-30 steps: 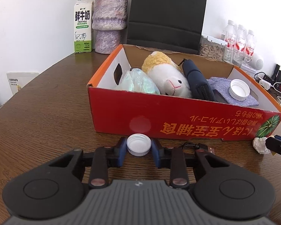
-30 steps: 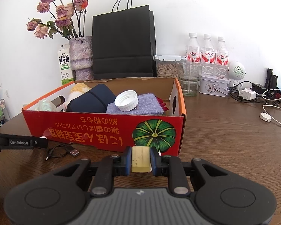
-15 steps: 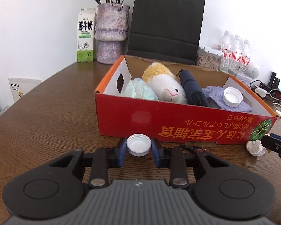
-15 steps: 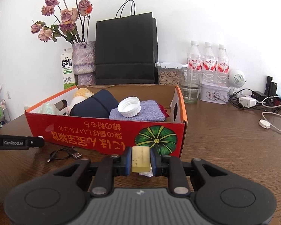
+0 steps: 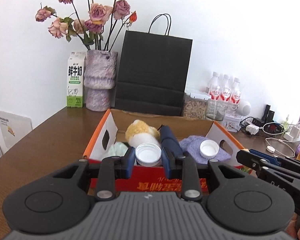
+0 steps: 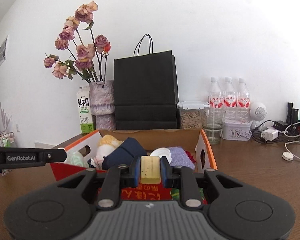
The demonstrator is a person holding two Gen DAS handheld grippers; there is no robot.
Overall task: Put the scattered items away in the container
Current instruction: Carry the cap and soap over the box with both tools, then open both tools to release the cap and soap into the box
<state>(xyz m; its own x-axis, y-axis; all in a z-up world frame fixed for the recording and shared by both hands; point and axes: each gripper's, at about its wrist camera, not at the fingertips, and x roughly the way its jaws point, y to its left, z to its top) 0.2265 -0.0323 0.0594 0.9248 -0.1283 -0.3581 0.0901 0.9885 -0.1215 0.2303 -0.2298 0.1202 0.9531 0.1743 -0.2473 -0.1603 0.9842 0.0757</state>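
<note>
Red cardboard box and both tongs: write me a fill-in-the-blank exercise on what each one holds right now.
1. The left tongs are shut on a white ____.
2. The right tongs grip a small ____-coloured block.
3. A second white cap lies inside the red cardboard box on the ____ cloth.
4. Behind the box stands a black paper ____.

Missing words: cap; yellow; purple; bag
</note>
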